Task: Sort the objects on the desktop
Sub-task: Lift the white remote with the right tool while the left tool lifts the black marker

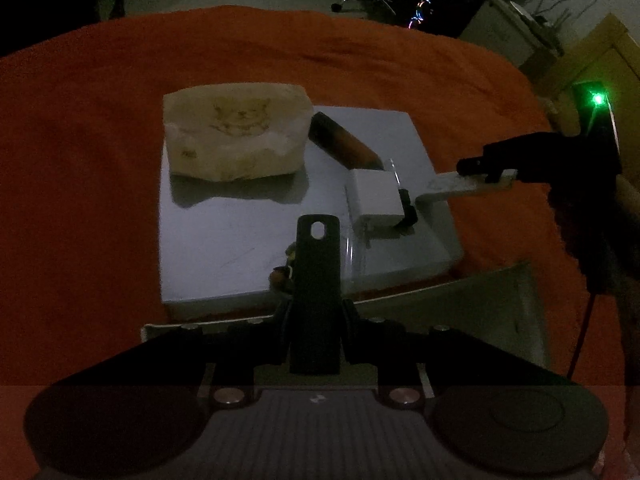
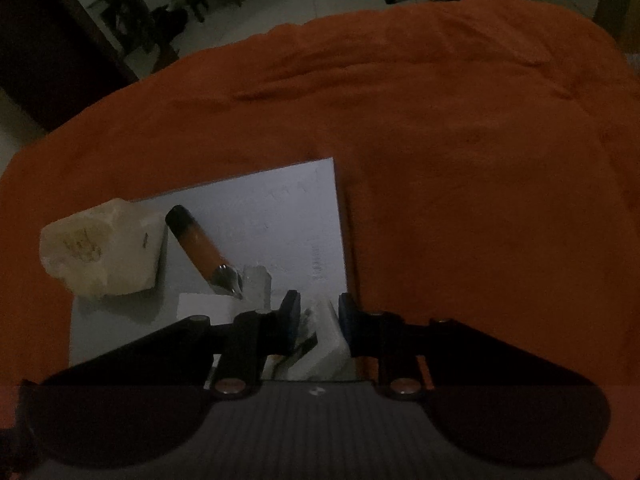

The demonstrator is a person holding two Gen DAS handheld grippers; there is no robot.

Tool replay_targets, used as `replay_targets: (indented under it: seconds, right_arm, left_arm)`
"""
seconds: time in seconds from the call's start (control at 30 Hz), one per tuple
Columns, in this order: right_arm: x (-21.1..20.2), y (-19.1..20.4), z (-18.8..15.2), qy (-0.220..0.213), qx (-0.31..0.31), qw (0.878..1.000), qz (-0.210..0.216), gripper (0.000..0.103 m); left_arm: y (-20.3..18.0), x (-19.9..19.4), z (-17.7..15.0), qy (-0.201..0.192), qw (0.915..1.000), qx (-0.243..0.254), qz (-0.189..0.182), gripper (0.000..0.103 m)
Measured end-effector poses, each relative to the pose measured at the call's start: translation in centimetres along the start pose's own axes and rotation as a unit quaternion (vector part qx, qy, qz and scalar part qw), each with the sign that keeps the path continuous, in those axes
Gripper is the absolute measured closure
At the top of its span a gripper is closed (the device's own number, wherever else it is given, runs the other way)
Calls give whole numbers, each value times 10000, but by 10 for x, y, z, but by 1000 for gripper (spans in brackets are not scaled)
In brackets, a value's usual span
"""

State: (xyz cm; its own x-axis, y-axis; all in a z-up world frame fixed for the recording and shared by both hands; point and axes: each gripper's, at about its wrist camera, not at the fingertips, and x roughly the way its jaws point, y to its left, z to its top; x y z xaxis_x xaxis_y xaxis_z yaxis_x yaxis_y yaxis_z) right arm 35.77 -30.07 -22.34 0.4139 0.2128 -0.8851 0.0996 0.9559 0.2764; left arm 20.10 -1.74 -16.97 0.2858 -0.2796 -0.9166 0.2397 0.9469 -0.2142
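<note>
In the left wrist view my left gripper (image 1: 316, 312) is shut on a dark flat piece (image 1: 318, 264) with a hole at its tip, held above the near edge of a grey flat box (image 1: 224, 240). A small brown trinket (image 1: 282, 274) sits beside it. On the box lie a cream tissue pack (image 1: 236, 132) with a bear drawing, an orange and black cylinder (image 1: 344, 142) and a small white box (image 1: 376, 196). My right gripper (image 2: 319, 314) comes in from the right and is shut on the white box (image 2: 326, 332). The tissue pack (image 2: 100, 252) and cylinder (image 2: 198, 244) lie left of it.
An orange cloth (image 1: 80, 160) covers the table around the grey box (image 2: 280, 208). A pale tray rim (image 1: 524, 288) shows below the left gripper. A device with a green light (image 1: 598, 100) and a red cable (image 1: 584, 332) sit at the right. Chairs stand on the floor beyond.
</note>
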Motion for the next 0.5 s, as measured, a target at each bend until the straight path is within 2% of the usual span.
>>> replay_targets:
  seconds: [0.13, 0.23, 0.33, 0.43, 0.5]
  right_arm:
    - [11, 1, -9, 342, -206, 9989, -256, 75]
    - [20, 6, -19, 566, -330, 9977, -177, 74]
    - [23, 15, -23, 668, -583, 9958, -231, 66]
    - [20, 26, -24, 739, -1087, 9906, -368, 57]
    - [14, 35, -26, 681, -1647, 9827, -498, 44]
  left_arm:
    - [-4, 1, -5, 21, 10000, 79, -29, 82]
    - [-3, 3, -8, 57, 9999, 98, -46, 82]
    - [0, 4, -11, 52, 9999, 68, -95, 82]
    - [2, 3, -11, 27, 9999, 61, -104, 82]
    - [3, 2, -11, 24, 9999, 31, -157, 82]
